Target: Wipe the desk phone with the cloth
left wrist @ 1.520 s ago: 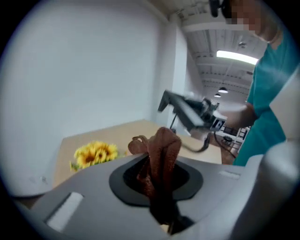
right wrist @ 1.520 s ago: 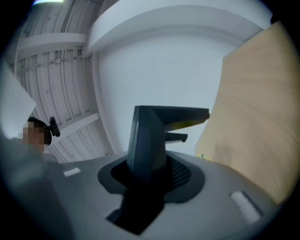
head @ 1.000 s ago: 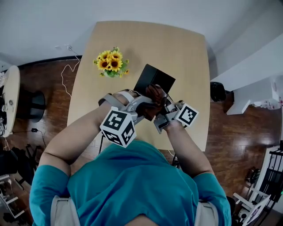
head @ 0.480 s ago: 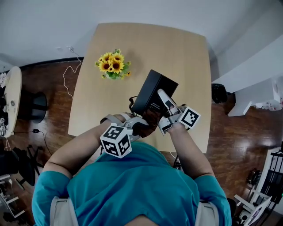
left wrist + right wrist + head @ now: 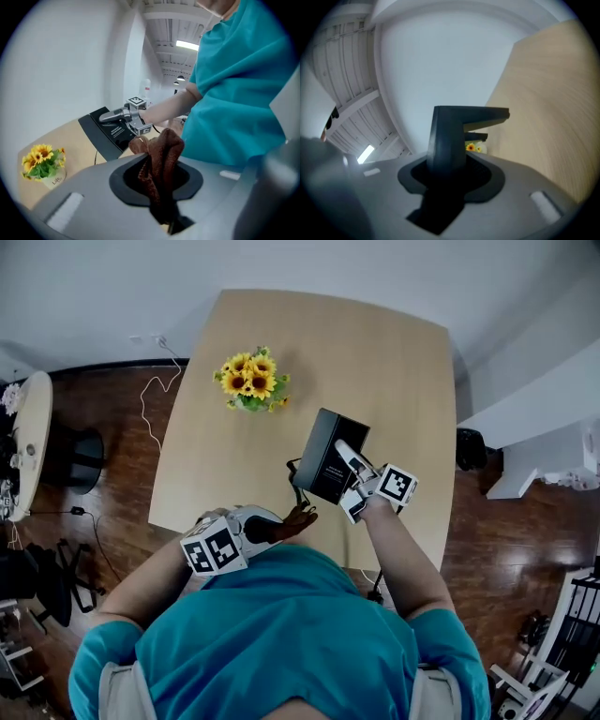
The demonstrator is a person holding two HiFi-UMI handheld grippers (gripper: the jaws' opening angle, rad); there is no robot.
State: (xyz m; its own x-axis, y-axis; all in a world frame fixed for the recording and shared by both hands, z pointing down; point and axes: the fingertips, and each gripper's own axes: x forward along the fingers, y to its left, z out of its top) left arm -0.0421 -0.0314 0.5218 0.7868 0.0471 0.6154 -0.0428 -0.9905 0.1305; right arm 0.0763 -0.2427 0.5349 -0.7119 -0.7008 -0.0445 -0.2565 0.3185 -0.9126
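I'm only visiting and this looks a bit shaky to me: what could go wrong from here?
The desk phone is tipped up, gripped by the right gripper alone; a firm wipe might make it slip or twist. The cloth sits bunched in the left gripper and could snag on a corner. The sunflower vase nearby could be knocked.

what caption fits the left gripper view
Left gripper clamps a brown knitted cloth; right gripper holds the black desk phone.
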